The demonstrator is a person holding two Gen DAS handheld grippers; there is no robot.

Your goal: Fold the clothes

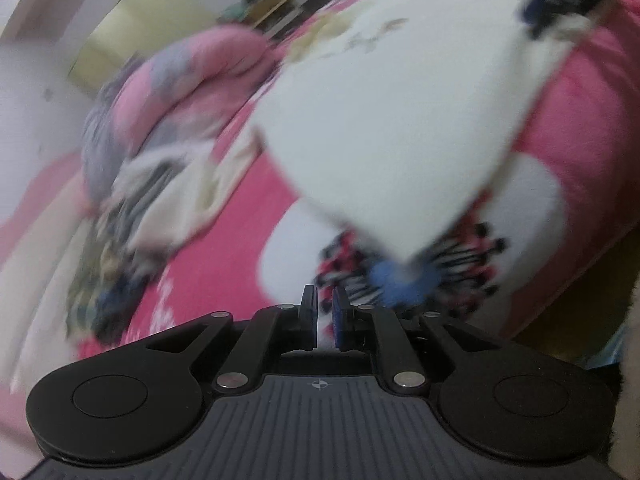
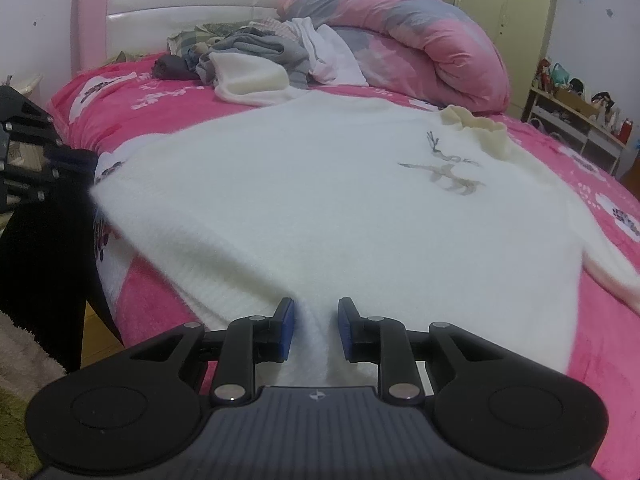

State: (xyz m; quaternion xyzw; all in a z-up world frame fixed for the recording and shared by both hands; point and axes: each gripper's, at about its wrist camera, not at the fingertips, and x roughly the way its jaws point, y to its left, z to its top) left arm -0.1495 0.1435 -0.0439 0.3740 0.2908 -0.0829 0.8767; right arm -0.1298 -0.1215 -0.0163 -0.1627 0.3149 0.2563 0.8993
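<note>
White sweater (image 2: 320,200) flat on bed (image 2: 160,128)

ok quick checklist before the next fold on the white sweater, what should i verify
1. Right gripper pinching the hem of the fluffy white knitted sweater: ok.
2. Left gripper holding fabric: not ok, nearly closed, nothing clearly between its pads.
3. Sweater body flat on the pink printed bedspread: ok.
4. Cream ribbed collar laid flat: not ok, bunched.
5. Heap of unfolded clothes apart from the sweater: not ok, a white piece touches its far edge.
</note>
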